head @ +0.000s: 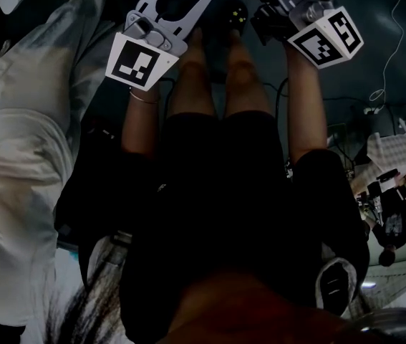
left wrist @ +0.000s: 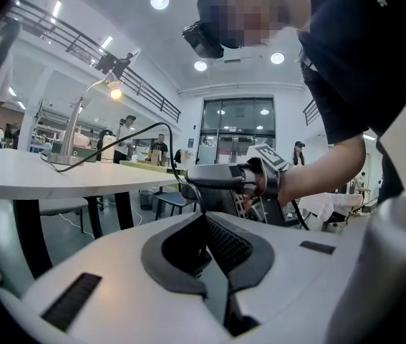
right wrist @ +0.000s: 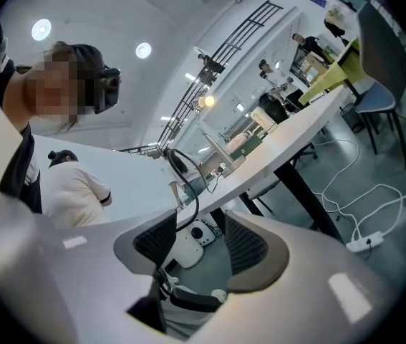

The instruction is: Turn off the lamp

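Right hand-held gripper [right wrist: 199, 241]: jaws wide apart, nothing between the pads. Left hand-held gripper [left wrist: 204, 219]: jaws together, empty.

Lamp [right wrist: 206, 102]: gooseneck type, lit, standing on its base on the white table [right wrist: 299, 129], well apart from both of your grippers. Step in hand, as judged: the approach to the switch. No view shows where the switch sits, so find it before you commit. Bring the right one up over the table edge toward the base and hold it level. Press lightly with one pad tip so the base does not slide.
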Demonstrator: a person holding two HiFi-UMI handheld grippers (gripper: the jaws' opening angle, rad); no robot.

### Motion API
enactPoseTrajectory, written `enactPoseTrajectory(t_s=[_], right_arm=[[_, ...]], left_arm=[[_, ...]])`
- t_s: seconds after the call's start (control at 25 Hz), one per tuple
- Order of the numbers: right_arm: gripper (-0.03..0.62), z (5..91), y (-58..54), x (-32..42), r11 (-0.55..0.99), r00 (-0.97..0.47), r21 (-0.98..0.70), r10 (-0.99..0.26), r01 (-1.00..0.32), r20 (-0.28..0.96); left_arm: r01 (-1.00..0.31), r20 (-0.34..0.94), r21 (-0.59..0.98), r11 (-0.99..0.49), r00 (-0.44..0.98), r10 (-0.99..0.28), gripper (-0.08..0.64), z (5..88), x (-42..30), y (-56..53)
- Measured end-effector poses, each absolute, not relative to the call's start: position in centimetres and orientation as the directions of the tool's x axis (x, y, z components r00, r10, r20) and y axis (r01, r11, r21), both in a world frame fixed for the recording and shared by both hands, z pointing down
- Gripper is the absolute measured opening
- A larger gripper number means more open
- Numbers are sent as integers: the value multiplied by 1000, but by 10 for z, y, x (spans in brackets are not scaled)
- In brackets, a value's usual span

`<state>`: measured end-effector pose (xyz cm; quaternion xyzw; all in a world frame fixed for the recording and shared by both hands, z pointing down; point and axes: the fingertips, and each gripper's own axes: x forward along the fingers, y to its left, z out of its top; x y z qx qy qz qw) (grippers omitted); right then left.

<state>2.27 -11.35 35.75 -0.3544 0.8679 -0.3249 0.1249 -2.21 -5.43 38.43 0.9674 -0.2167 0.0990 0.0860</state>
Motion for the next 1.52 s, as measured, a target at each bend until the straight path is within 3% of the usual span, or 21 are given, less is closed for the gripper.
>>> enactPoseTrajectory(t_s=[0.76, 1.52], right_arm=[[179, 400, -93, -1, 595, -803, -609, -583, -525, 123], [178, 435, -81, -14, 726, -840, -422, -475, -543, 263]], left_arm=[[-454, 167, 124, -882, 886, -433, 12, 355, -37, -59], [-409, 133, 141, -901, 910, -392, 12, 338, -39, -59]])
